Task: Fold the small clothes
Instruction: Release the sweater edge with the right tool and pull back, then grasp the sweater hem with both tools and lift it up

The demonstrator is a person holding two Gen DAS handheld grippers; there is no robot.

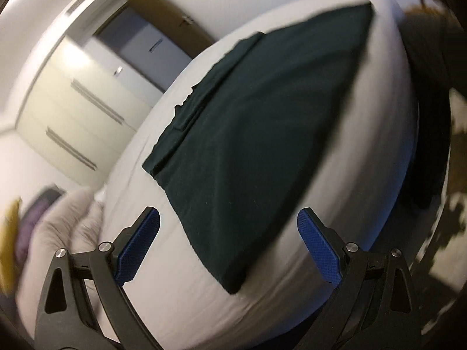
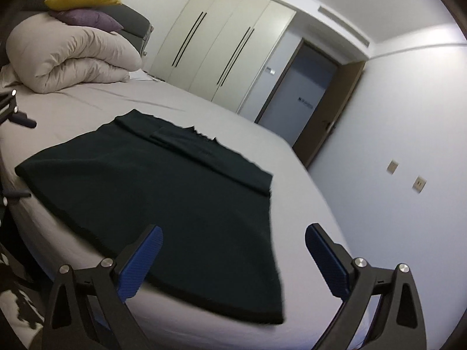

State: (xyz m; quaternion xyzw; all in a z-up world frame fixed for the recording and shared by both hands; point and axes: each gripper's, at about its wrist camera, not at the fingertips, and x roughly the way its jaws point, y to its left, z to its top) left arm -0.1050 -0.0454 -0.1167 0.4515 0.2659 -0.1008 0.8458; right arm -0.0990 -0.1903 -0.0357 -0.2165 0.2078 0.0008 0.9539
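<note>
The shirt [image 2: 163,180] lies flat on the bed [image 2: 292,192], dark, with its sides already folded inward so that it forms one long strip. The strip's long axis runs from the near hem — at the bed's front edge — away toward the far collar end.

Right gripper [image 2: 233,259]: jaws spread wide, nothing between the pads. It hovers above the near hem, and the hem's right corner sits just below and between the jaws. Left gripper [image 1: 227,248]: jaws likewise spread and empty, hovering over the opposite near corner; in the left wrist view the strip runs diagonally up and away from the jaws.

Judgement: each gripper is closest to its own corner of the same short edge, and neither touches the cloth. The next fold therefore calls for pinching both near corners and carrying that hem along the long axis to the far end — not across it.

A rolled duvet [image 2: 73,58] sits well apart at the bed's head.
</note>
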